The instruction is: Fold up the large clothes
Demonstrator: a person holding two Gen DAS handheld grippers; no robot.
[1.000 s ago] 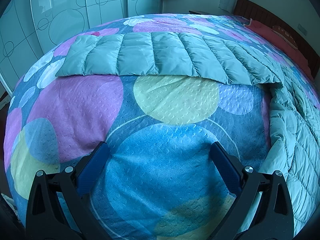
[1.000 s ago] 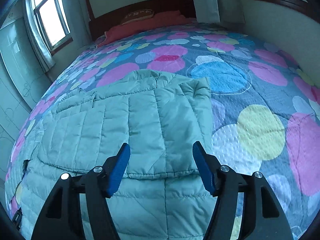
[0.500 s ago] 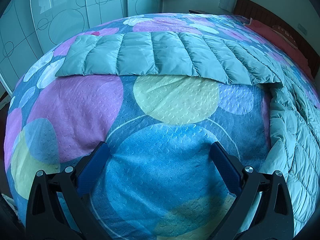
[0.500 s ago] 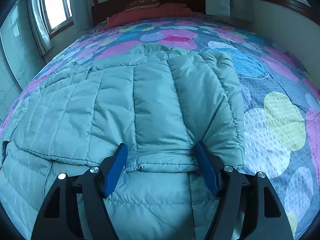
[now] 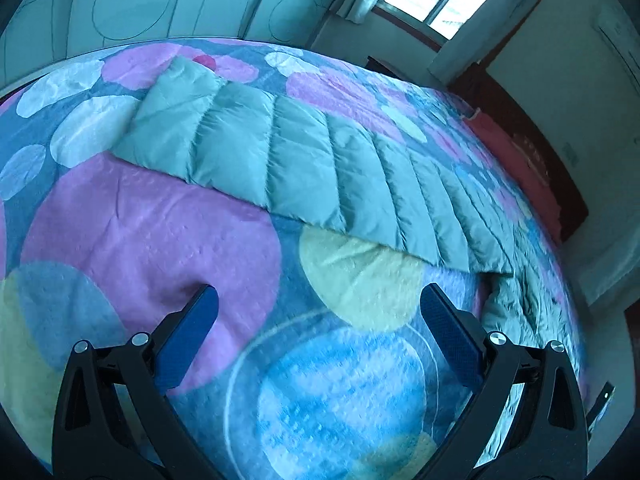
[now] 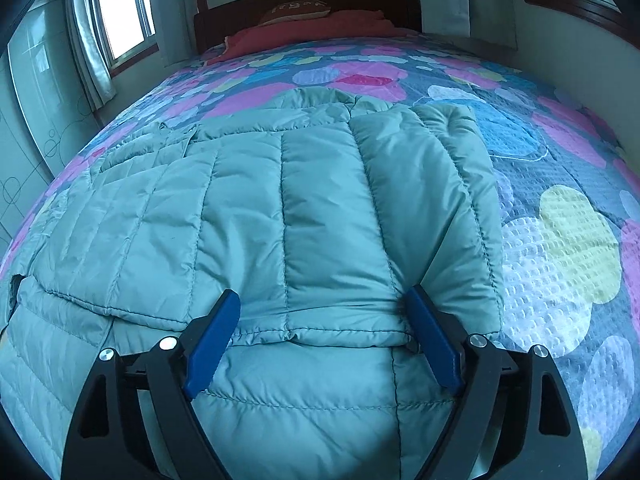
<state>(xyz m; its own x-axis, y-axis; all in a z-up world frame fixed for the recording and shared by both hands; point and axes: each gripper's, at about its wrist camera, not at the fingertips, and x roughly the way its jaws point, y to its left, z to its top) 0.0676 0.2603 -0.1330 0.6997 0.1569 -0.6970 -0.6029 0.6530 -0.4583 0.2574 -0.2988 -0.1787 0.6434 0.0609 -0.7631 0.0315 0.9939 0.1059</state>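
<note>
My right gripper [image 6: 322, 314] tips down, jaws opening wide around the folded sleeve's cuff [image 6: 344, 332] on the jacket [image 6: 248, 208]. My left gripper [image 5: 318, 308] hangs open and empty over bare bedspread [image 5: 152, 232], the other sleeve [image 5: 280, 160] lying well ahead.

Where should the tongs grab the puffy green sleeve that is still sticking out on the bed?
Probably the cuff end of the sleeve, coming from the open bedspread side in the left view. That end lies flat with free edges on three sides, so one pad could slide under it. The left tongs hang open, holding nothing. The other sleeve is already folded over the jacket body.
</note>
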